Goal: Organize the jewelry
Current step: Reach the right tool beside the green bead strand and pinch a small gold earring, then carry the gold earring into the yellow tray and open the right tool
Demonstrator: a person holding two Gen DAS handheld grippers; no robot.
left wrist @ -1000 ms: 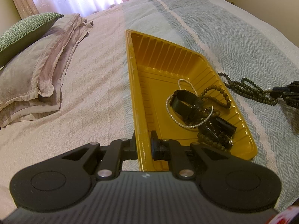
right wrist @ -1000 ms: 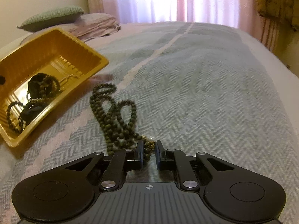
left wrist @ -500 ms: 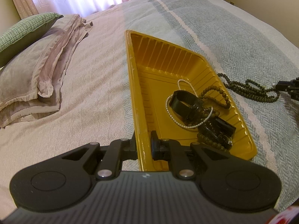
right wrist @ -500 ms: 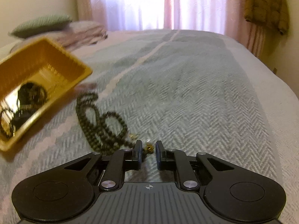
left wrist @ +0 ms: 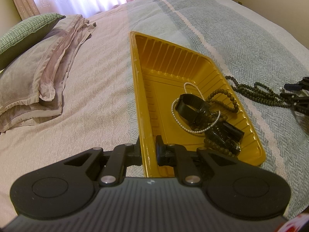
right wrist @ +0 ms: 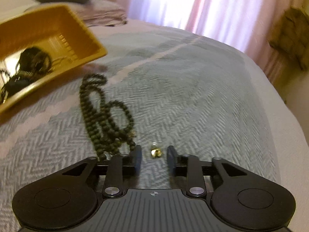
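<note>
The bed (left wrist: 87, 100) carried everything in view, its cover pale pink on one side and grey-green herringbone (right wrist: 193, 100) on the other. Two stacked pillows lay at the head: a pink-grey pillow (left wrist: 29, 81) below and a green checked cushion (left wrist: 23, 34) above it. Pink curtains (right wrist: 222, 13) hung behind the bed.

A yellow ribbed tray (left wrist: 173, 61) rested on the bed where the two colours of the cover met. The left gripper (left wrist: 147, 152) was pressed together on the near edge of the tray wall, one finger outside and one inside. Inside the tray, at its near end, lay a black band (left wrist: 190, 106), a white pearl strand (left wrist: 193, 129) looped around it, a brown bead string (left wrist: 226, 100) and a second dark piece (left wrist: 224, 133), all touching in one heap.

A dark green bead necklace (right wrist: 104, 119) lay coiled on the herringbone cover just beside the tray, outside it. The right gripper (right wrist: 154, 158) stood spread, its left finger touching the near end of the necklace. A small gold piece (right wrist: 155, 151) lay on the cover between the two fingers, touching neither.

No brand, label or legible writing appeared; each gripper body bore only a small round crosshair mark (right wrist: 155, 193).
</note>
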